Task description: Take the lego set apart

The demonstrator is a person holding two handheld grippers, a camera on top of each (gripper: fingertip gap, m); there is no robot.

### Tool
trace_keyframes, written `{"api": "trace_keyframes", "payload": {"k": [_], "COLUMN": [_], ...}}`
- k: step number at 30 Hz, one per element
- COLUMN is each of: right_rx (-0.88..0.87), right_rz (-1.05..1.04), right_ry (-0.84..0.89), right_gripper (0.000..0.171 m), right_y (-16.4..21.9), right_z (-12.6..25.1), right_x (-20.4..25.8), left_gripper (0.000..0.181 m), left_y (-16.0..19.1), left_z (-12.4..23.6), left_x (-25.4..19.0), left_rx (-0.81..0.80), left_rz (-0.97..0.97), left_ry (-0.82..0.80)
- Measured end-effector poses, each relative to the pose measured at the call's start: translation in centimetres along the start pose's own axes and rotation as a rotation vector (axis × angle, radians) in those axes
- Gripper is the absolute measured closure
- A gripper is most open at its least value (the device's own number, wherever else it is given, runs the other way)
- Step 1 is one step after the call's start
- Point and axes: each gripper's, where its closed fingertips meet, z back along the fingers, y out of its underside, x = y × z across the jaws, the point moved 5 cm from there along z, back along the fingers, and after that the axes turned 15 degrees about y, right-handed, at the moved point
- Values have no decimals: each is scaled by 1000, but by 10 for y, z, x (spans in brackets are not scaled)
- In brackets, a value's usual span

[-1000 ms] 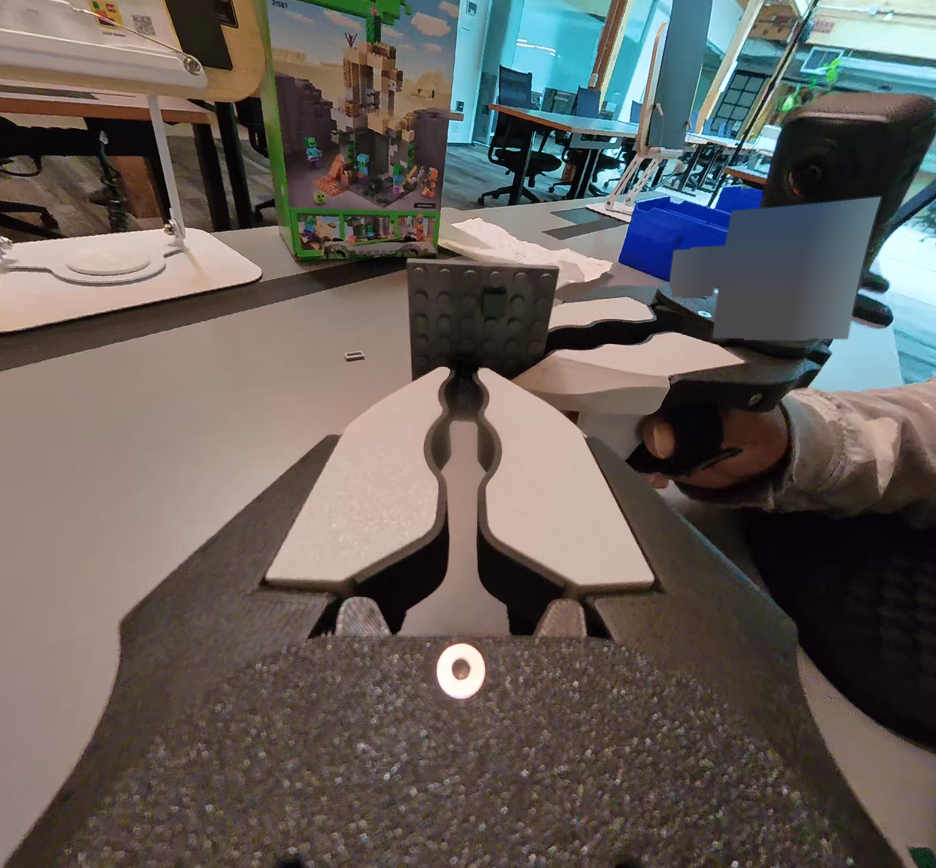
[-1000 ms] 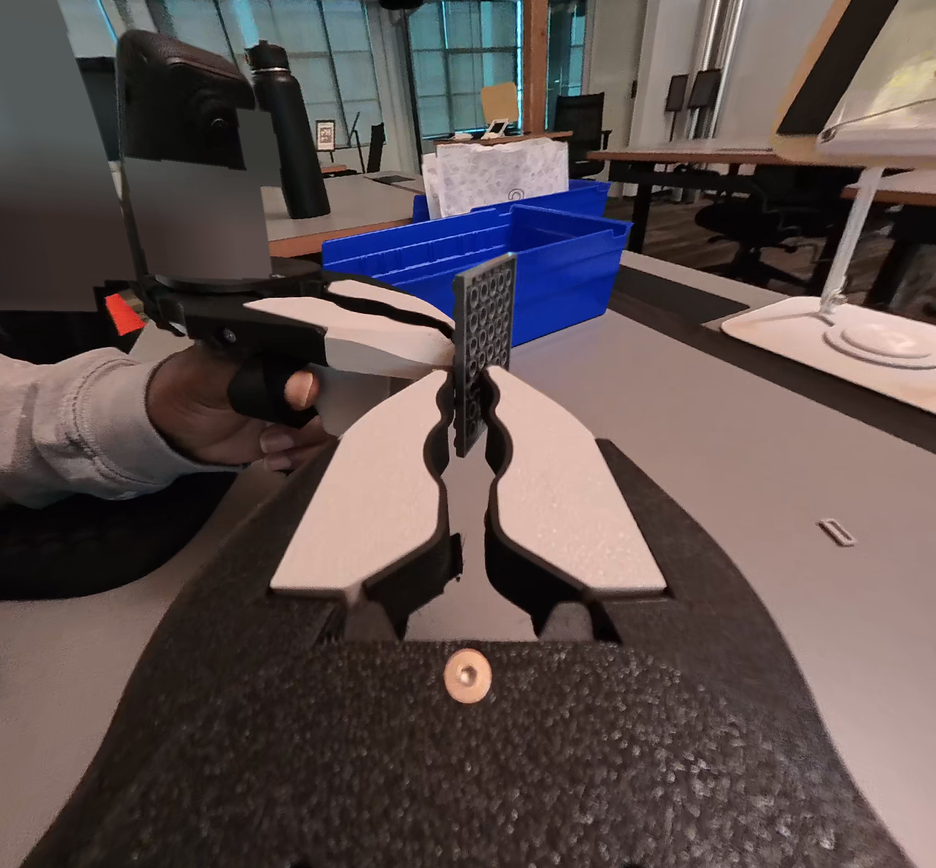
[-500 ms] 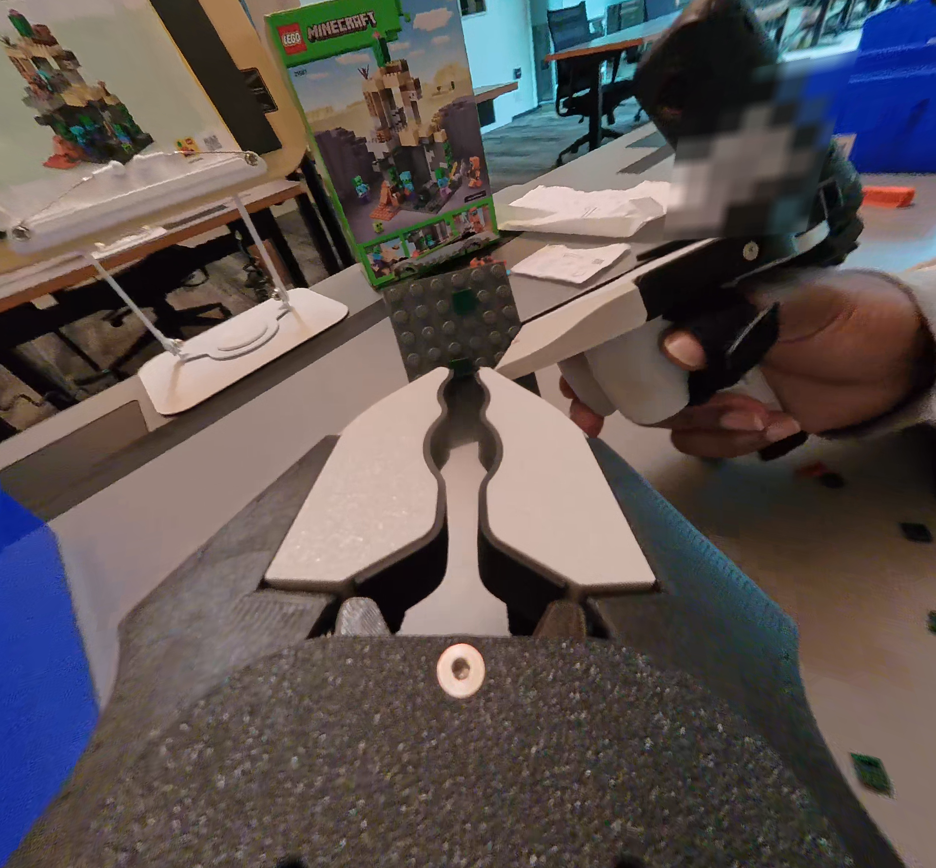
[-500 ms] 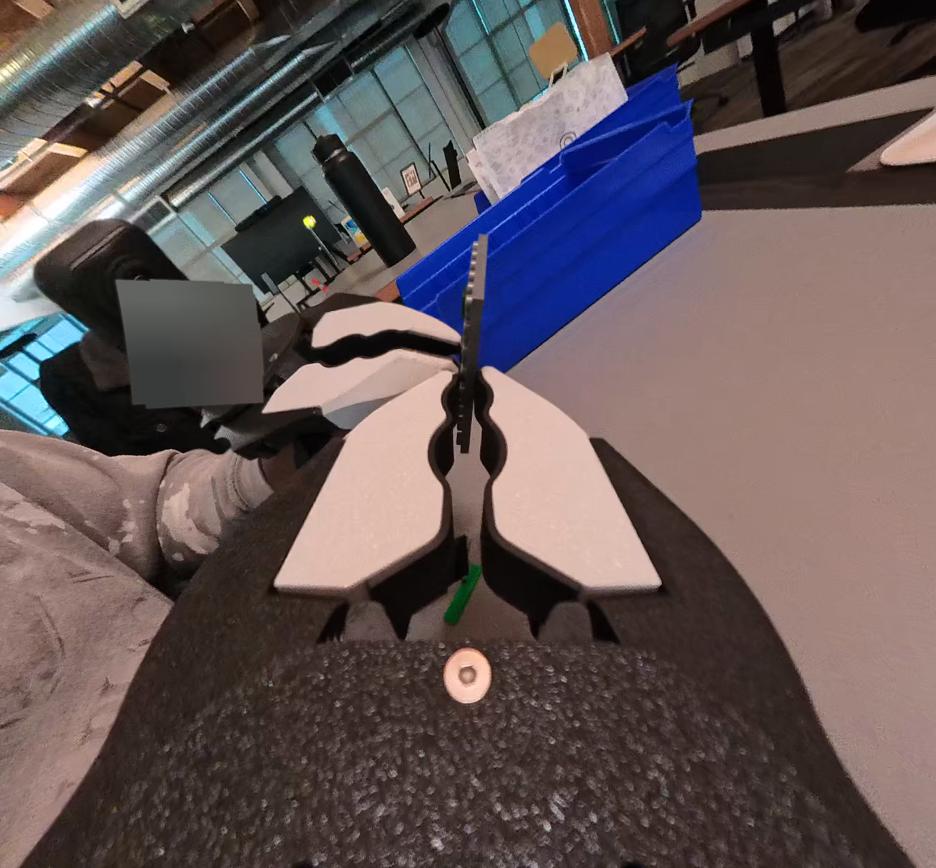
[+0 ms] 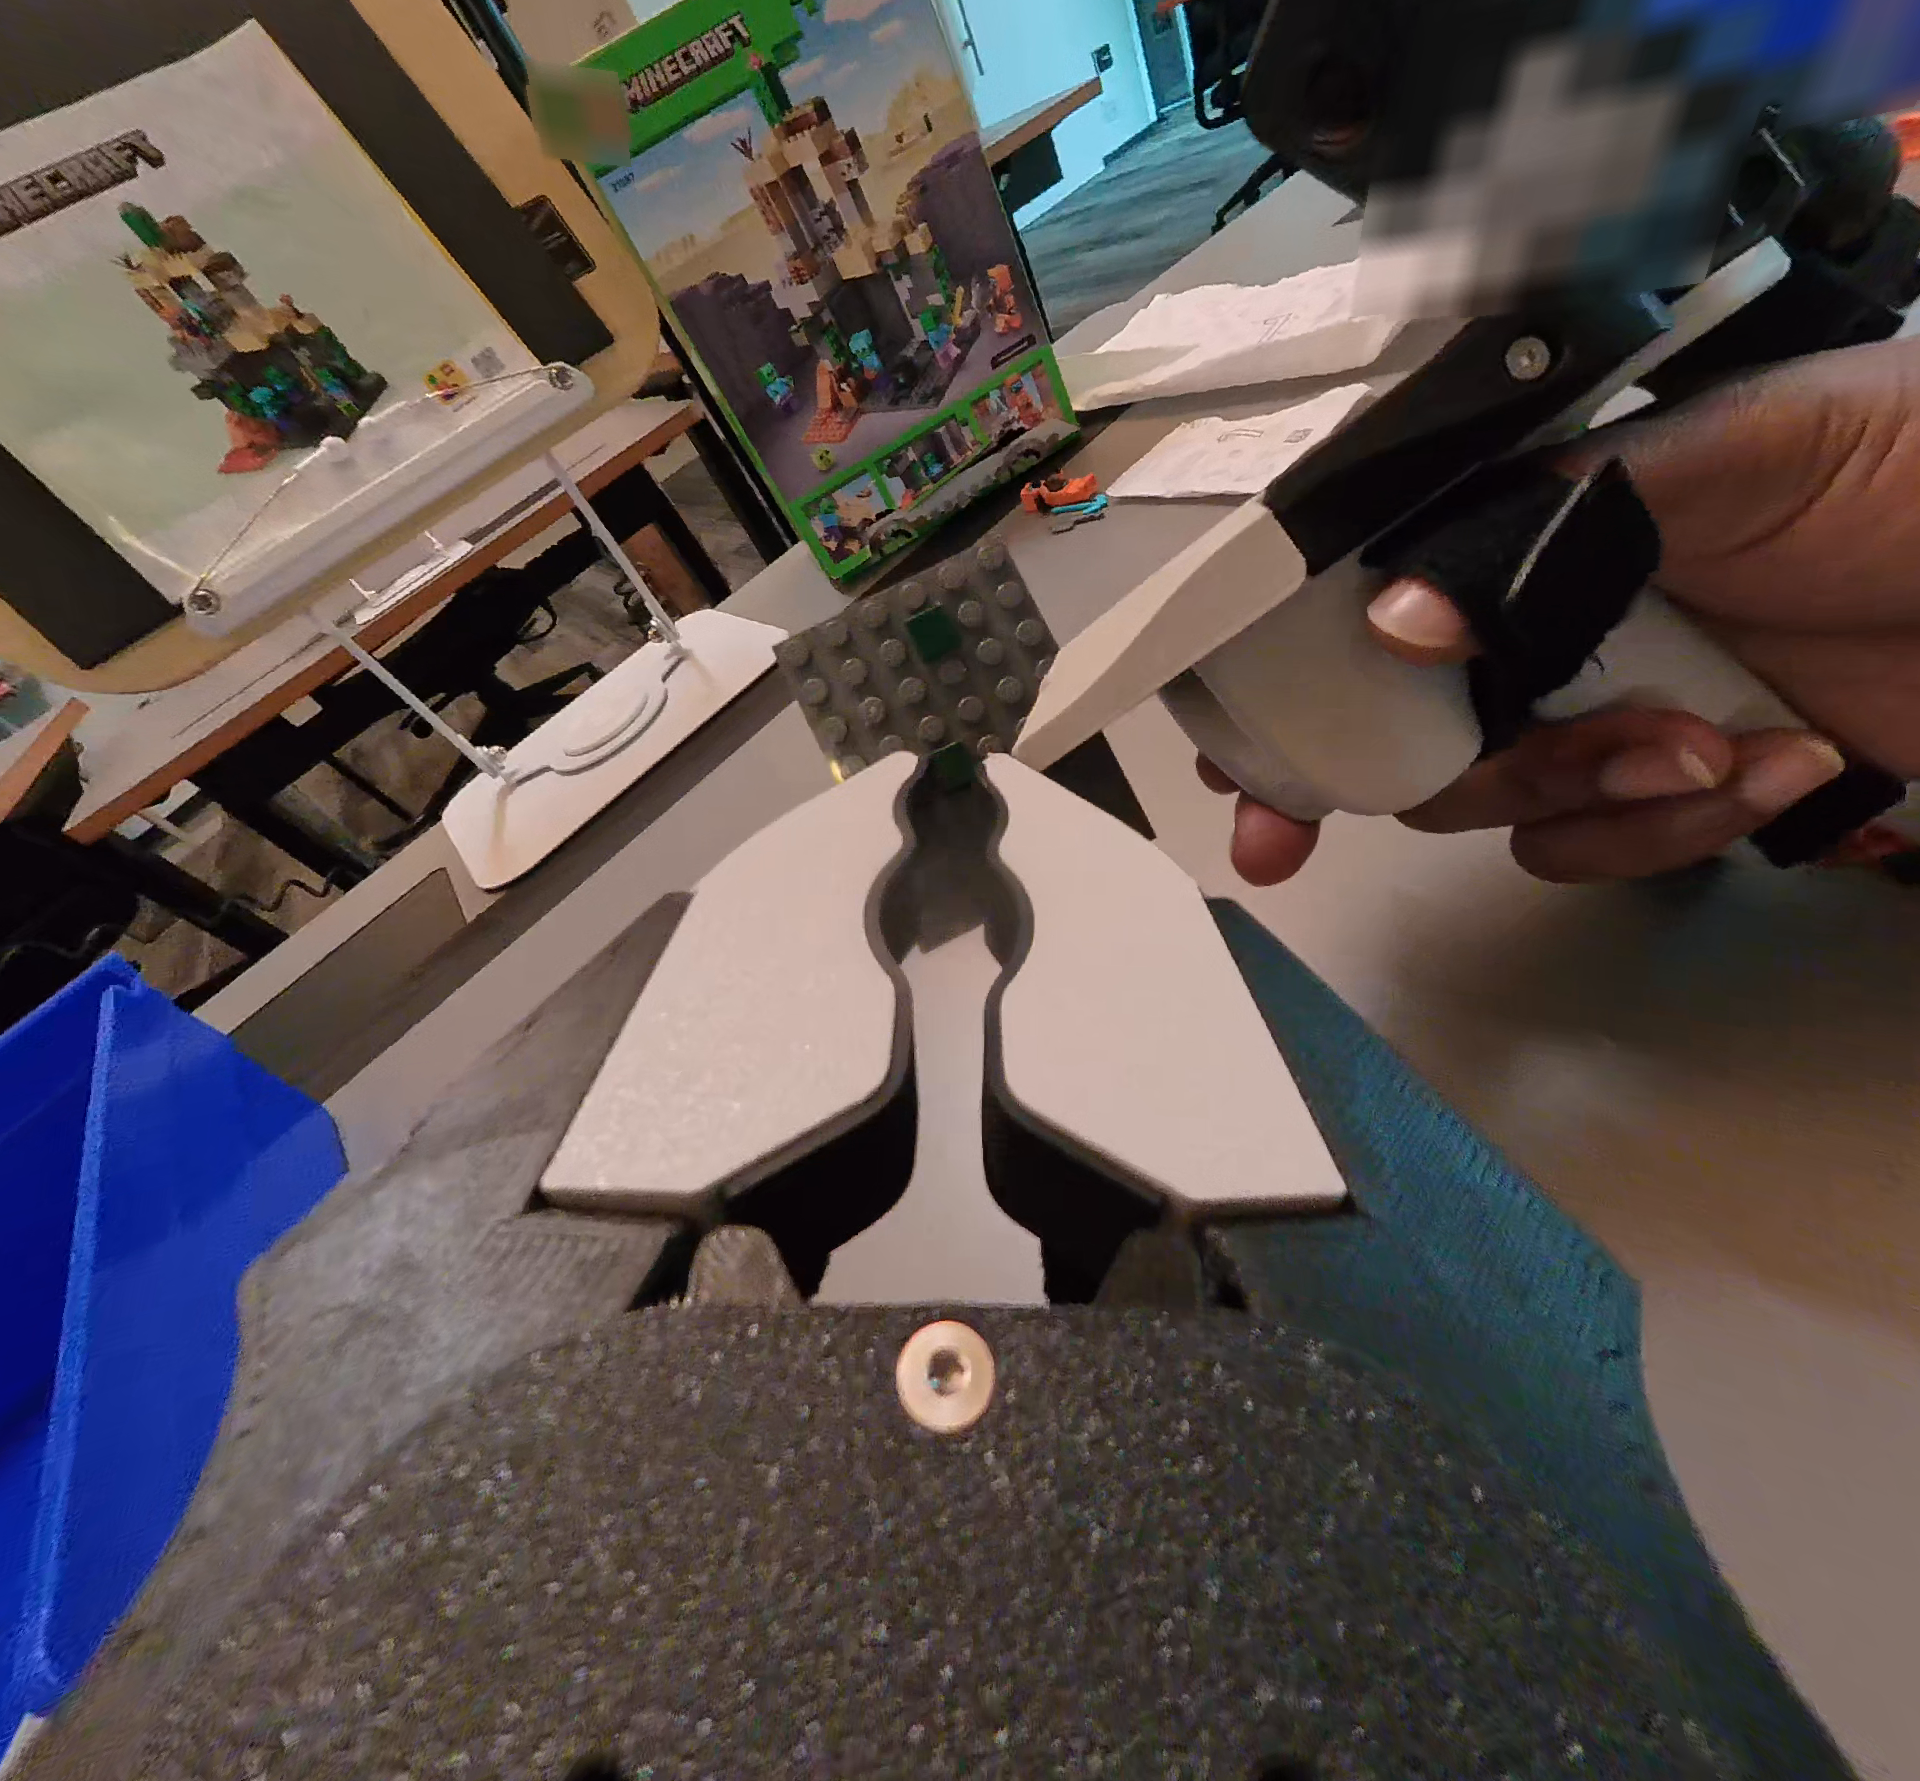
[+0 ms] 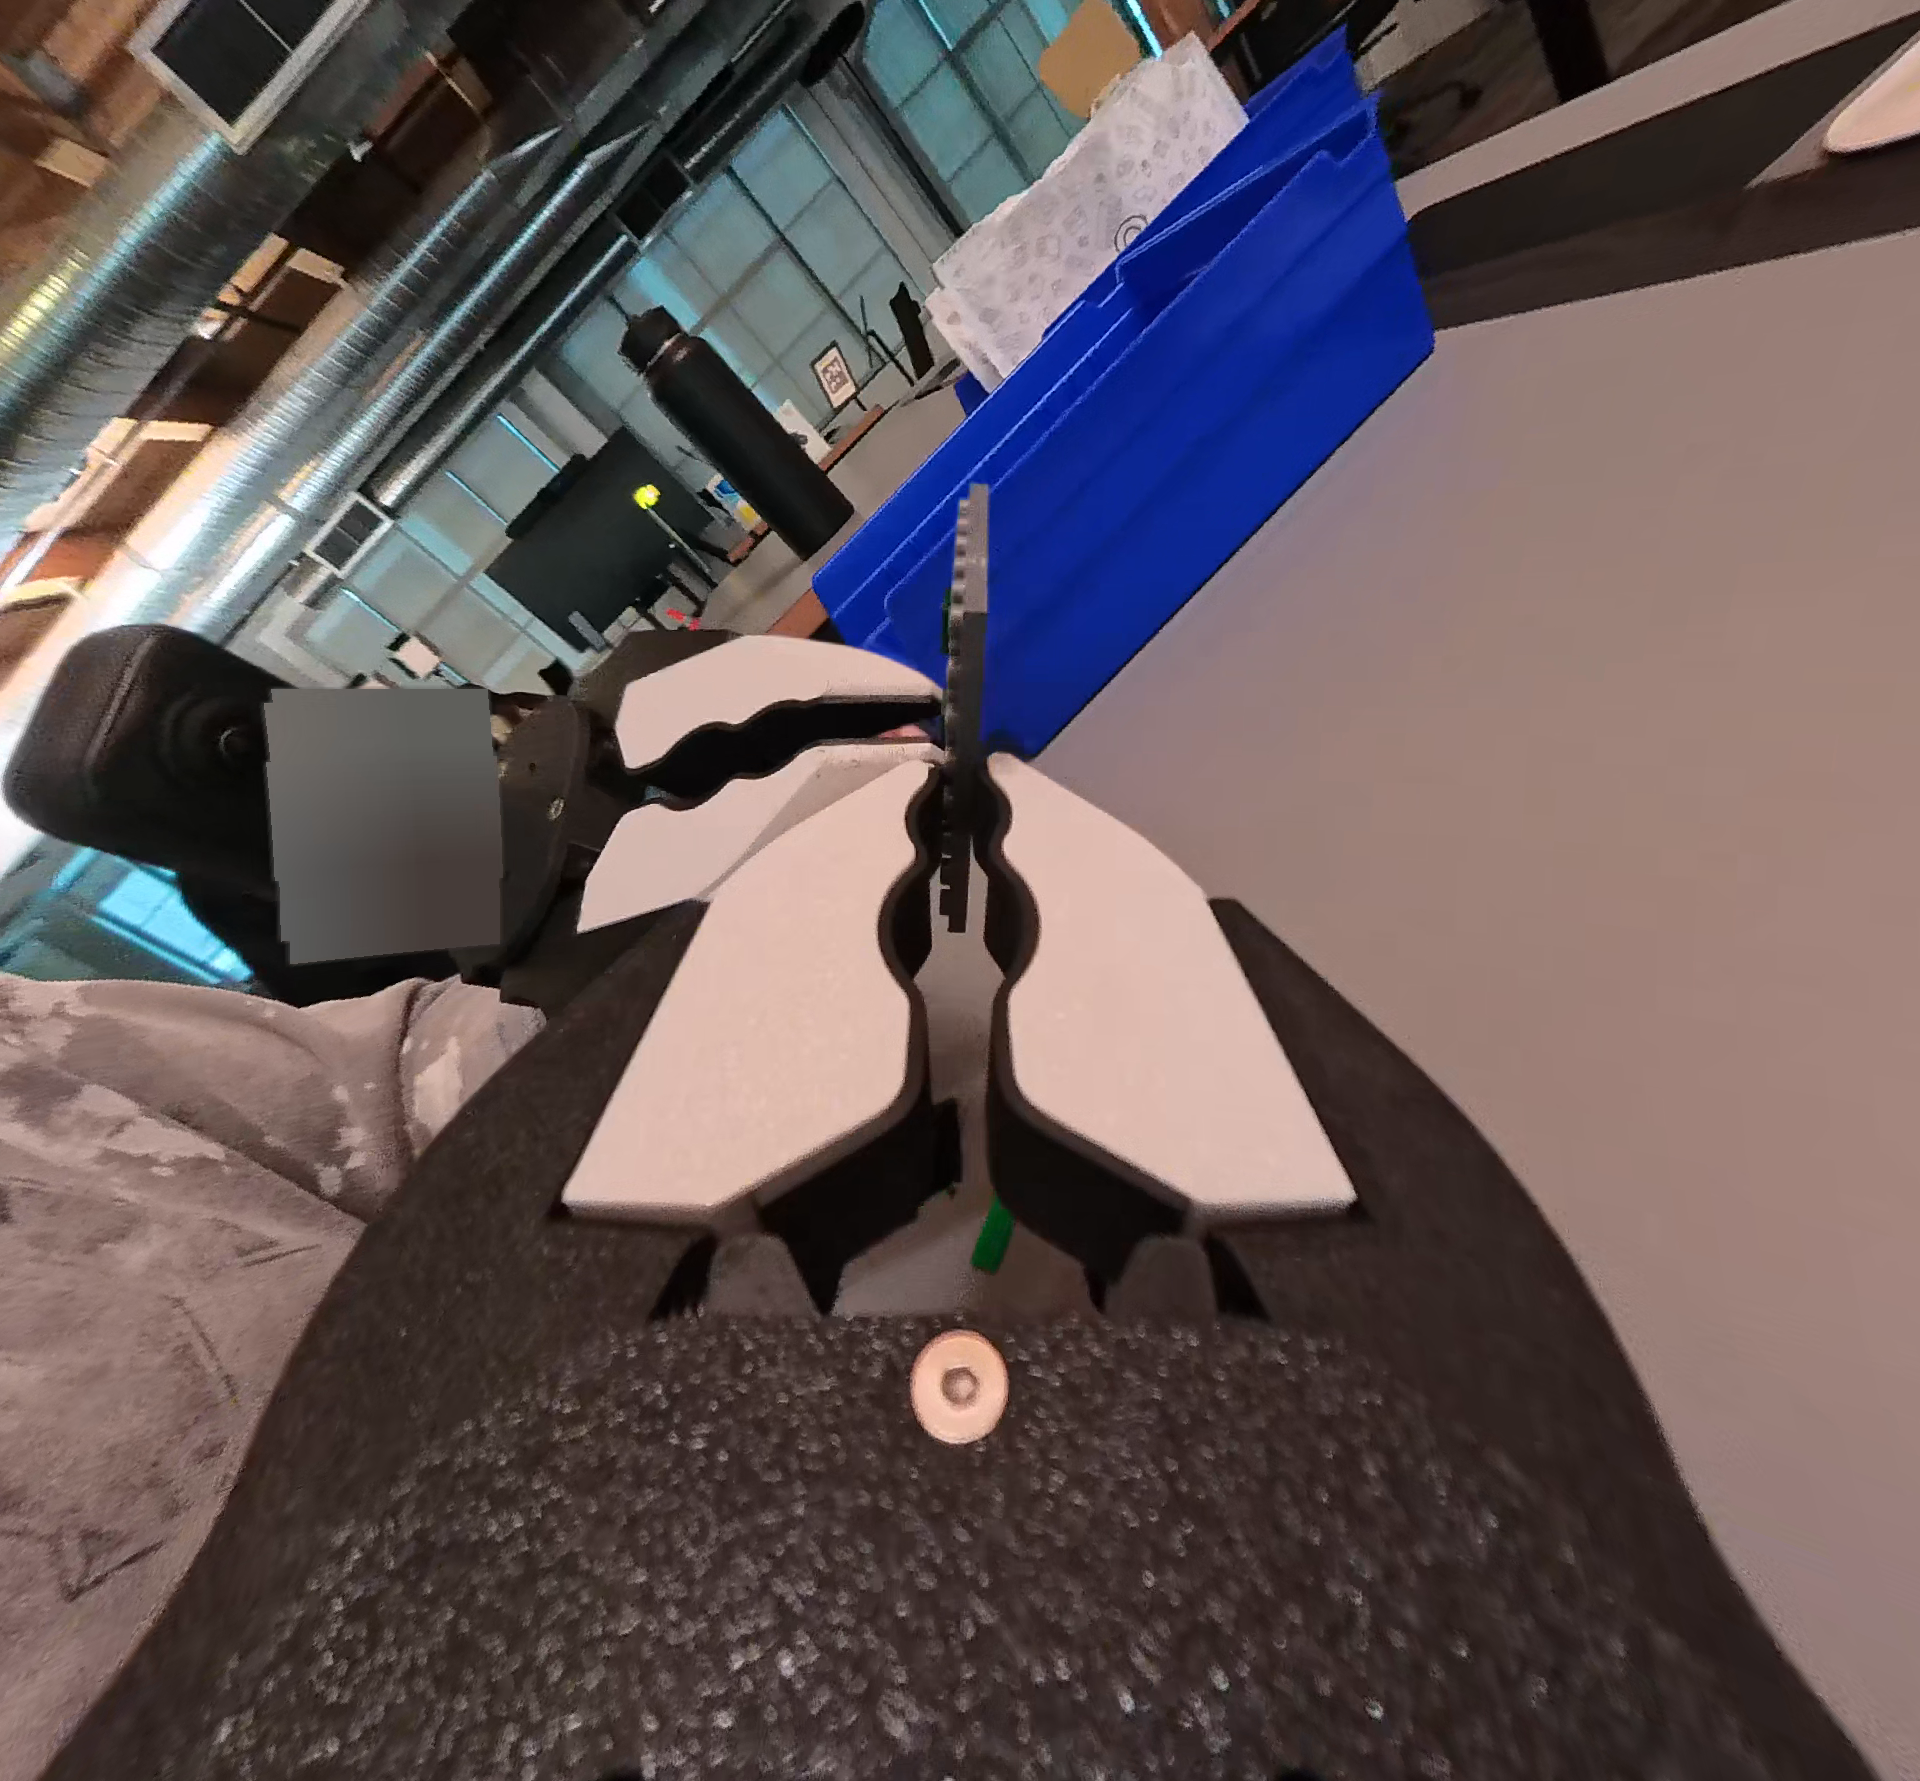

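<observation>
A dark grey studded plate (image 5: 894, 692) is held upright above the table, with a small dark green tile (image 5: 928, 632) stuck on its face. My left gripper (image 5: 951, 767) is shut on a second small green tile at the plate's lower edge. My right gripper (image 6: 971, 765) is shut on the plate (image 6: 972, 588), which is seen edge-on there. In the left wrist view, one of the right gripper's fingers (image 5: 1164, 630) reaches the plate's right edge from the right. In the right wrist view, the left gripper (image 6: 930, 708) meets the plate from the left.
A green set box (image 5: 831, 297) and a booklet on a white stand (image 5: 260, 277) stand behind. Papers (image 5: 1247, 339) and small orange pieces (image 5: 1060, 495) lie on the grey table (image 5: 1558, 1056). A blue bin (image 6: 1195, 443) sits beyond the plate, and another blue bin edge (image 5: 125, 1264) is near left. Left and right tips are no more than a few centimetres apart.
Both grippers have swung and tilted together with the plate, so both views have rolled. The left gripper's tips now pinch a small green tile at the plate's lower edge.
</observation>
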Motion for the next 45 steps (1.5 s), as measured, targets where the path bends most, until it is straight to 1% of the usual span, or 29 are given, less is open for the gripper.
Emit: {"api": "trace_keyframes", "payload": {"k": [4,6,12,16,19,22,23,24,25,26,31,32,33,35,40,43,45], "right_rx": [56,95,181,211,222,209,204,209,224,209,186,189,192,200,229,265,294], "right_rz": [4,13,72,131,157,198,194,190,191,196,188,182,171,146,115,78,74], "right_ry": [-13,-25,-67,-66,-82,-63,-63,-70,-80,-68,-59,-50,-45,-60,-65,-62,-67], "right_gripper": [166,166,166,165,165,165,165,166,166,166,167,167,167,167,166,167,167], "right_y": [2,4,6,9,11,10,9,9,11,11,6,6,6,7,10,11,13], "right_z": [-1,-2,0,0,2,1,1,2,3,3,2,2,1,0,-1,-2,-1], "right_x": [-2,-2,-1,0,-1,-2,-4,-5,-4,-4,-6,-6,-6,-4,-2,-4,-5], "left_gripper": [170,174,174,174,174,174,180,181,180,181,181,178,170,166,167,172,172], "left_y": [4,6,9,12,13,13,13,15,15,13,3,1,1,5,11,15,16], "left_z": [1,2,5,5,5,4,4,6,8,10,14,14,13,9,6,5,6], "left_x": [1,-2,-5,-8,-9,-8,-8,-2,3,4,5,2,-1,-5,-6,-11,-11], "left_rx": [26,33,32,68,76,101,114,136,138,125,56,49,55,87,126,157,161], "left_rz": [-35,-33,-68,-114,-94,-68,-64,-69,-63,-15,-37,-53,-73,-113,-130,-178,-153], "left_ry": [20,68,136,143,164,147,142,95,90,107,116,123,131,126,144,167,194]}}
